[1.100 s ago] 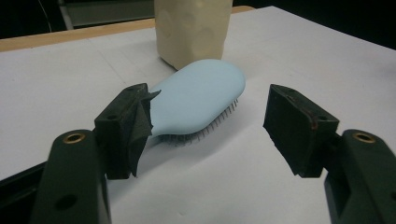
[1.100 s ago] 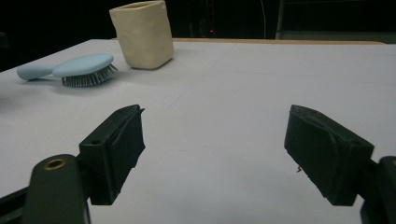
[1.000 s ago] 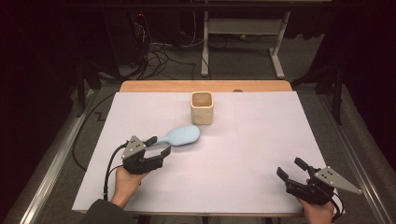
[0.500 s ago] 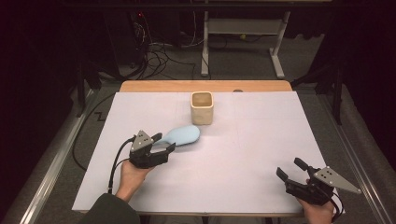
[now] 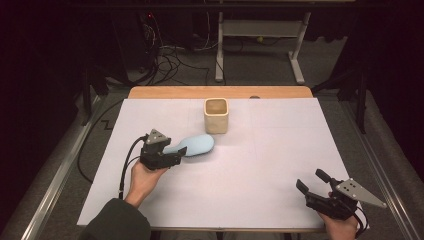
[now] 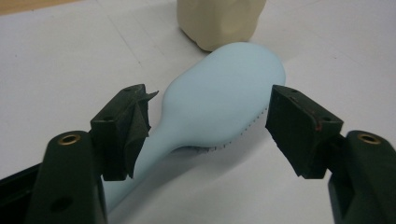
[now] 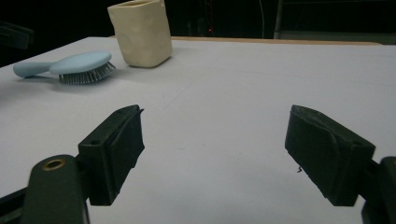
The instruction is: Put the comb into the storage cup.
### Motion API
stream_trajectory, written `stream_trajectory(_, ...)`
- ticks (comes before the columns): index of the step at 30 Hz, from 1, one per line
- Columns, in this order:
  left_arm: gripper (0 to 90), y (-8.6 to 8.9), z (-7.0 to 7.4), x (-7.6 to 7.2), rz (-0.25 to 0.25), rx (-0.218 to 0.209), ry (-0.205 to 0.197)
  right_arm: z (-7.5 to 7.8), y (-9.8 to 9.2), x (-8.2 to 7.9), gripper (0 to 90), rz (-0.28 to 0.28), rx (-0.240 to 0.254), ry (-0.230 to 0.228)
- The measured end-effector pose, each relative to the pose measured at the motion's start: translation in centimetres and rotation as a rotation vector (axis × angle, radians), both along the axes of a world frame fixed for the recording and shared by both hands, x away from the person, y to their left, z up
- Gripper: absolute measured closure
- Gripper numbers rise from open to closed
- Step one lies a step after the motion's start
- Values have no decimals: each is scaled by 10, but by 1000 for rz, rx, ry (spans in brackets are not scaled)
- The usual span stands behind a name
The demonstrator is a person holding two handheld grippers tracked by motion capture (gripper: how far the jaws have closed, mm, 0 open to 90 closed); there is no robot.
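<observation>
Pale blue hairbrush [image 5: 194, 146] is lying bristles-down on the white table cover [image 5: 250, 170], toward the left side, with its rounded head pointing at the cream cup [image 5: 216, 115] just beyond it and its handle pointing back at the person. Left gripper [image 5: 176, 154] is right over the handle end, and in the left gripper view the brush [image 6: 219, 100] sits between the two black jaws, which are spread wide and not touching it yet. So nothing is grabbed so far. What I'd worry about: the jaws straddle the spot where the handle flares into the head, which is smooth, rounded and tapered, so if they close there it looks like the brush could squirt forward or twist, maybe bumping the cup [image 6: 219, 21], since the head sits very close to it. The brush is also perched on its bristles, so a push from one pad before the other lands would probably just tip or slide it. Closing lower on the thin handle seems safer to me. Pose-wise, the left hand [image 5: 145, 175] comes in from the bottom, gripper held low and aimed forward and a bit right. Right gripper [image 5: 312, 183] rests well apart near the front right corner, jaws wide apart too, holding nothing, angled toward the brush [image 7: 70, 65] and cup [image 7: 140, 30].
</observation>
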State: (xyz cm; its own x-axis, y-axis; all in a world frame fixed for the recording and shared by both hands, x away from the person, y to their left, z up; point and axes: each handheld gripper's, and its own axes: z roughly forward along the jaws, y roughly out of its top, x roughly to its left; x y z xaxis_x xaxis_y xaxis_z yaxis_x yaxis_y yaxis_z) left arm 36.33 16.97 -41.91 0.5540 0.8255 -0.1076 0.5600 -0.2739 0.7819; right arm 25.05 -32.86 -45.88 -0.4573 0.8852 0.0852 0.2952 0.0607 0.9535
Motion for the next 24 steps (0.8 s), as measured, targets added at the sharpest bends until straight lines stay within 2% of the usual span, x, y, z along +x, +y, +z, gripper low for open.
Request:
stream_trajectory(4, 306, 1, 7, 8, 0, 44, 39, 0, 0, 0, 197, 0, 0, 4)
stream_trajectory(6, 301, 1, 8, 9, 0, 52, 47, 0, 0, 0, 197, 0, 1, 6)
stream_trajectory(8, 298, 2, 12, 15, 7, 96, 69, 0, 0, 0, 197, 0, 1, 3)
stream_trajectory(10, 299, 3, 13, 18, 7, 107, 83, 0, 0, 0, 197, 0, 2, 2)
stream_trajectory(13, 300, 3, 15, 24, -1, 154, 113, 0, 0, 0, 197, 1, 2, 2)
stream_trajectory(16, 290, 3, 17, 27, -17, 186, 124, 0, 0, 0, 197, 1, 3, 3)
stream_trajectory(19, 276, 3, 18, 30, -32, 198, 139, 0, 0, 0, 197, 1, 3, 3)
stream_trajectory(20, 272, 4, 20, 33, -52, 212, 159, 0, 0, 0, 197, 1, 2, 3)
stream_trajectory(24, 273, 3, 20, 39, -75, 234, 194, 0, 0, 0, 197, 1, 2, 2)
